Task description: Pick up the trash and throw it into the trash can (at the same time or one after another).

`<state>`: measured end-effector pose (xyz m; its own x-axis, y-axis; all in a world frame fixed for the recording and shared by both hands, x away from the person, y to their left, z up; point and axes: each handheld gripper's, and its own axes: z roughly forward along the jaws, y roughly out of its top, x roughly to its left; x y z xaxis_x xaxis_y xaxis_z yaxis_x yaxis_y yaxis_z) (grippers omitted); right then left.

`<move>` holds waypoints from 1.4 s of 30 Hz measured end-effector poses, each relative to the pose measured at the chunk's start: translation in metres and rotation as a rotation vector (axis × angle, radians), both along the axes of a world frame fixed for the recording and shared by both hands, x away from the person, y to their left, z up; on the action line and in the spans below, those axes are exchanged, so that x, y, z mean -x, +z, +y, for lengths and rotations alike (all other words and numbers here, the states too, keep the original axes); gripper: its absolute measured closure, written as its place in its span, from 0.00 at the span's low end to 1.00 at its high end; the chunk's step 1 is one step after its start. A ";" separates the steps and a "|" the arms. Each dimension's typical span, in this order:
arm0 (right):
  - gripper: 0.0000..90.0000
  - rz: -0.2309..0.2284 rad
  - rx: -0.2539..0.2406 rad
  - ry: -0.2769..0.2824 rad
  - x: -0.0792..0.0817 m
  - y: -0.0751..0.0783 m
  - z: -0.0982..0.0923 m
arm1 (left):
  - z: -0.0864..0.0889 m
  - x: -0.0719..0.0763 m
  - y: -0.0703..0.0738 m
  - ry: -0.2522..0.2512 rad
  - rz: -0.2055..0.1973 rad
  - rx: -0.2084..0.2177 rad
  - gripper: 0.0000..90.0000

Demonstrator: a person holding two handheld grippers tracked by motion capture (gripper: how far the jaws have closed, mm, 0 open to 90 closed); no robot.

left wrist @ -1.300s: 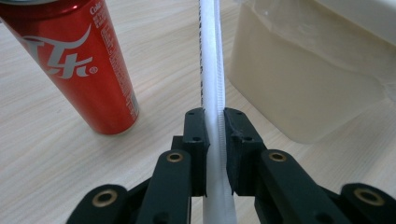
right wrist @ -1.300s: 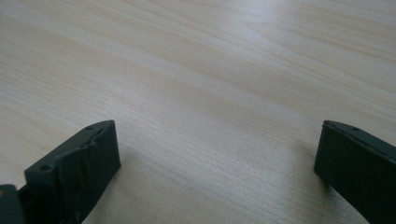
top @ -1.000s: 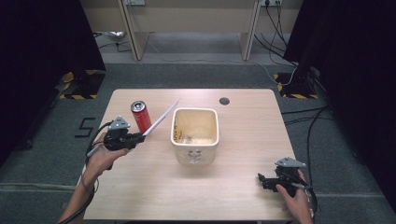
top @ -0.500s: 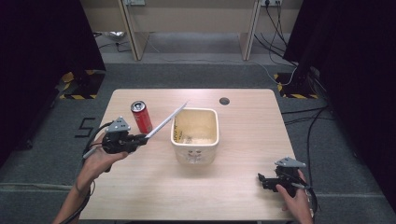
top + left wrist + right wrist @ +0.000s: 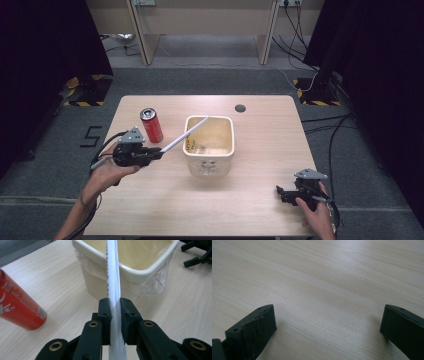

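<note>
Item: paper-wrapped straw (image 5: 113,277), clamped in our left gripper (image 5: 156,153), tip over the bin (image 5: 227,152) rim.
Risk: we judge it may slip outside; right gripper (image 5: 281,192) open, idle.

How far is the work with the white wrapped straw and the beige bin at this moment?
Done: the left gripper is shut on the white wrapped straw. In hand: its far tip reaches over the rim of the beige bin. Left: letting it go inside. The right gripper rests open on the table.
</note>
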<state>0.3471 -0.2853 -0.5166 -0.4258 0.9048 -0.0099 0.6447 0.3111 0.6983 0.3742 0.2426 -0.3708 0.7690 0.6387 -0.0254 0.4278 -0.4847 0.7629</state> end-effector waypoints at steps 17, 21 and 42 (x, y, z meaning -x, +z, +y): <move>0.00 0.000 -0.001 0.002 0.000 0.000 0.000 | -0.028 -0.008 0.009 -0.056 0.023 -0.057 0.87; 0.00 -0.002 0.001 0.004 0.000 0.000 0.000 | -0.034 -0.013 0.011 -0.057 0.025 -0.069 0.87; 0.00 -0.001 0.000 0.009 0.000 0.000 0.000 | -0.036 -0.017 0.028 0.011 -0.043 0.083 0.46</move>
